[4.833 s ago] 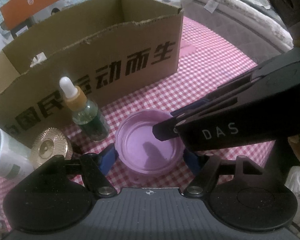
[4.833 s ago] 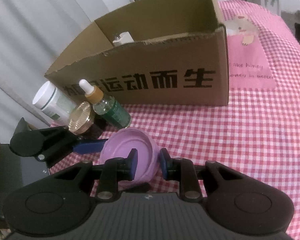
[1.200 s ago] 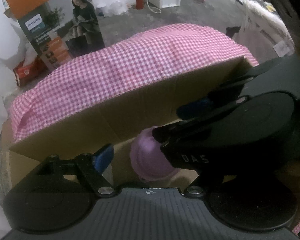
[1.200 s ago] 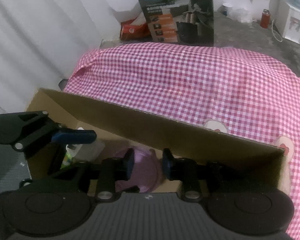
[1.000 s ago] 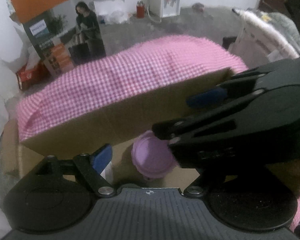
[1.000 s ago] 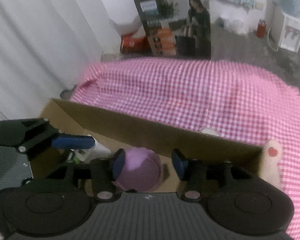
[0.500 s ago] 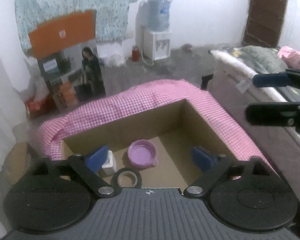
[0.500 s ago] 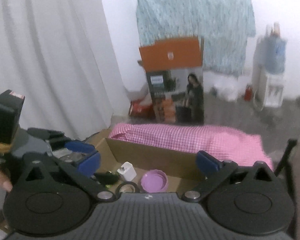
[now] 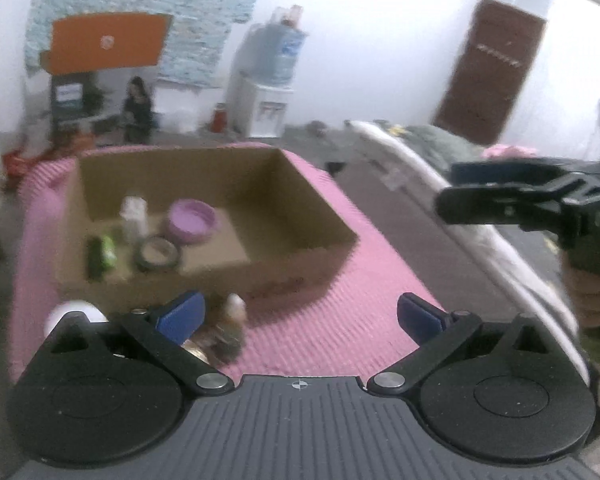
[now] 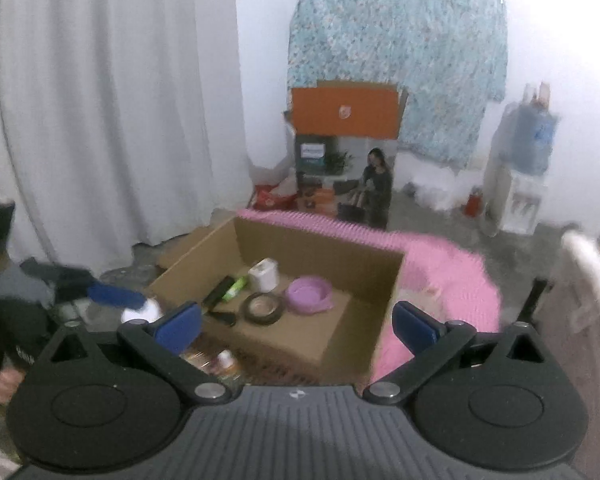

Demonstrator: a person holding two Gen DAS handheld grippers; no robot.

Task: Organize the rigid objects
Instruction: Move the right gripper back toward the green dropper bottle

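**Above the box, both tongs spread and empty**

Over the pink-checked tablecloth (image 9: 340,332), the left gripper (image 9: 300,316) hangs with its blue-padded fingers (image 9: 178,314) spread wide and nothing between them. The right gripper (image 10: 296,326) is likewise released — its blue pads (image 10: 414,326) stand far apart, gripping nothing.

Beyond them sits the open brown cardboard box (image 10: 384,300) on the cloth. Inside, on its floor, lies the round lilac plastic bowl (image 10: 309,293), rim up, near the far right part. Just beside it lies a dark roll of tape (image 10: 262,307), with a small white block (image 10: 263,274) behind and a green-and-black tube (image 10: 225,290) to the left.

In front of the box — outside it — stand a blurred dropper bottle (image 9: 234,322) and a white-capped bottle (image 9: 74,316).
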